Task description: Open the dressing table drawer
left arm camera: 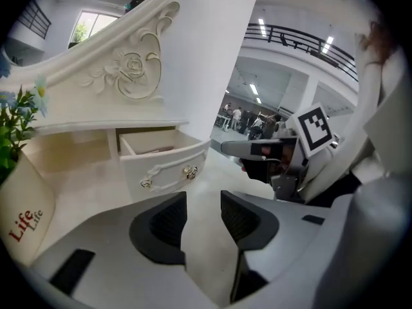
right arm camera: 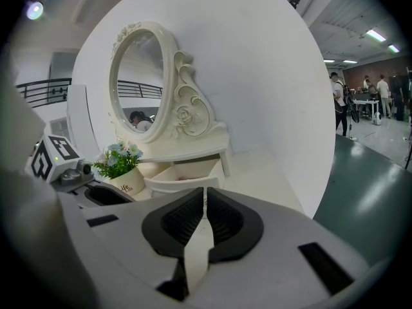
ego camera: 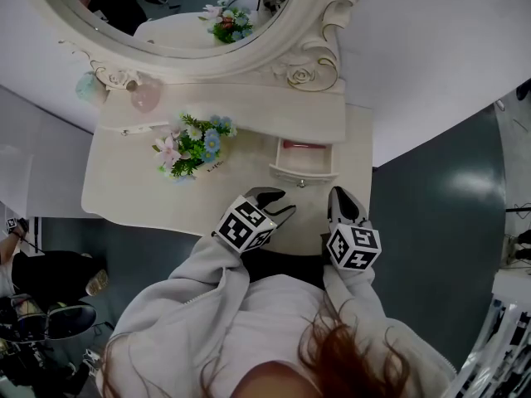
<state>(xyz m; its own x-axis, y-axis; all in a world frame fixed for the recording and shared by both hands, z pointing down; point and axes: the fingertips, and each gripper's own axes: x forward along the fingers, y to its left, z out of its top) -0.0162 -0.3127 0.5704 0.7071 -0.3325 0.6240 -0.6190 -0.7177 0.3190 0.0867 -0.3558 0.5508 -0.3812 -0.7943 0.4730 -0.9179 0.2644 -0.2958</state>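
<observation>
The white dressing table has its small right-hand drawer pulled out, with a reddish thing lying inside. In the left gripper view the drawer front shows a metal knob, a short way ahead of my left gripper. That gripper is open with nothing between its pads, and hovers over the tabletop just left of the drawer. My right gripper rests near the table's front edge to the right of the drawer, its jaws shut and empty. The drawer lies ahead of it.
A pot of flowers stands on the tabletop left of the drawer. The oval mirror with its carved frame rises at the back, a pink bottle at its foot. Grey floor lies to the right of the table.
</observation>
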